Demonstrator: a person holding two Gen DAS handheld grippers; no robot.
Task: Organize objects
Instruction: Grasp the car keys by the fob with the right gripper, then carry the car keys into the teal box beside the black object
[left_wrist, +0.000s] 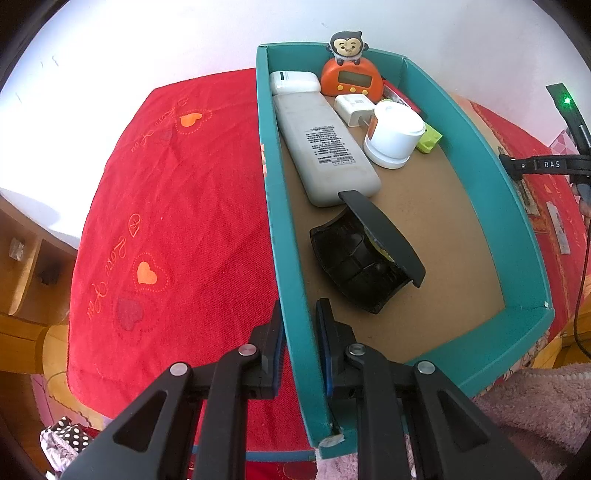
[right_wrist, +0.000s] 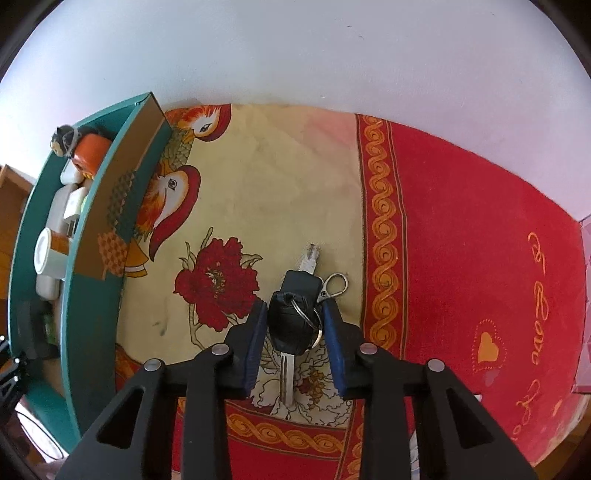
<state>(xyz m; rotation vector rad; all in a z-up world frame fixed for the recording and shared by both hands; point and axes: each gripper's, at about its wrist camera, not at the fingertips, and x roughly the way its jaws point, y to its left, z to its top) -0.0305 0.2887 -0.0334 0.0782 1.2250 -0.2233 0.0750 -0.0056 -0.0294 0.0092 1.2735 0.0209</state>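
A black car-key fob (right_wrist: 291, 325) with a metal blade (right_wrist: 286, 380), a ring and a small clip (right_wrist: 334, 286) lies on the flowered cloth in the right wrist view. My right gripper (right_wrist: 295, 304) points down over it, both blue pads against the fob's sides. In the left wrist view my left gripper (left_wrist: 299, 303) is shut on the near left wall of the teal box (left_wrist: 480, 155). The box holds a grey remote (left_wrist: 325, 147), an orange monkey clock (left_wrist: 351, 77), a white cup (left_wrist: 393, 133), a white charger (left_wrist: 354, 107) and a black hinged case (left_wrist: 365, 258).
The teal box (right_wrist: 74, 314) stands left of the keys, about a hand's width away. A red towel with hearts (left_wrist: 166, 221) covers the surface left of the box, and red cloth (right_wrist: 480, 258) lies right of the keys. A white wall runs behind. A wooden edge (left_wrist: 22, 258) shows at left.
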